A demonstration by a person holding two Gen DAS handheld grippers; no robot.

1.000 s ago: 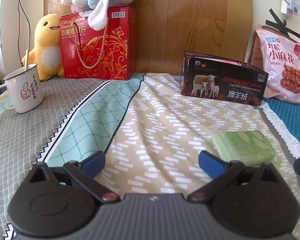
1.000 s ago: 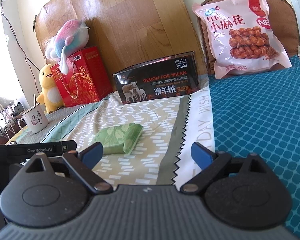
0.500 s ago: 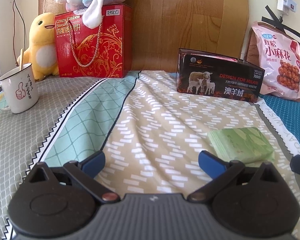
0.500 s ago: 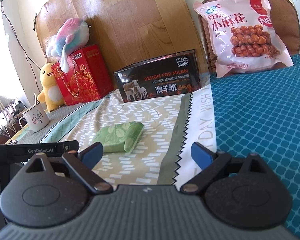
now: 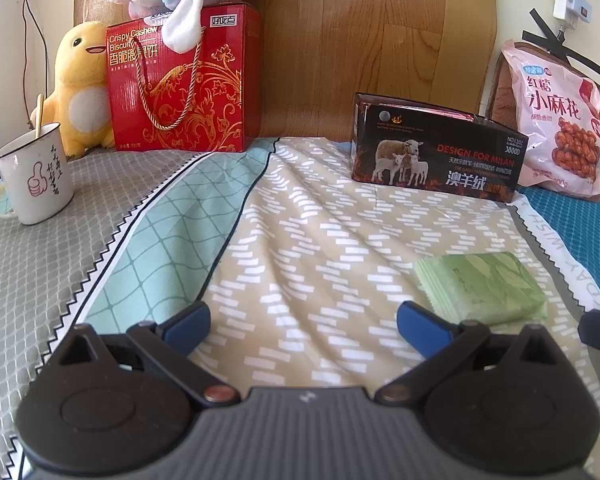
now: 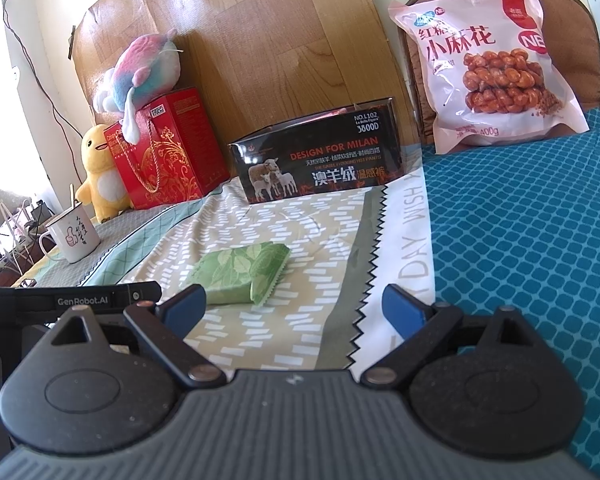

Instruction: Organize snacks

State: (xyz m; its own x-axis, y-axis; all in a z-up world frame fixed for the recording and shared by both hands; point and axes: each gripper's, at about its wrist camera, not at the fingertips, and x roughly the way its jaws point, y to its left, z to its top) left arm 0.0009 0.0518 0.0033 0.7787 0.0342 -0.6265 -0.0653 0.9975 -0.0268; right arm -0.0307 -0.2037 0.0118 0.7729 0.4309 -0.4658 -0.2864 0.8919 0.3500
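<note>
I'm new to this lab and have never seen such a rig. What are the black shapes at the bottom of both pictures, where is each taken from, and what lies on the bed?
No robot here: a person holds a two-finger tool in each hand, each with a camera looking forward along its blue-tipped fingers. One picture is from the left gripper, the other from the right gripper. Both are open and hold nothing. On the patterned bedspread lies a green snack packet. Further back stand a black open box, a pink snack bag, a red gift box, two plush toys and a white mug.
</note>
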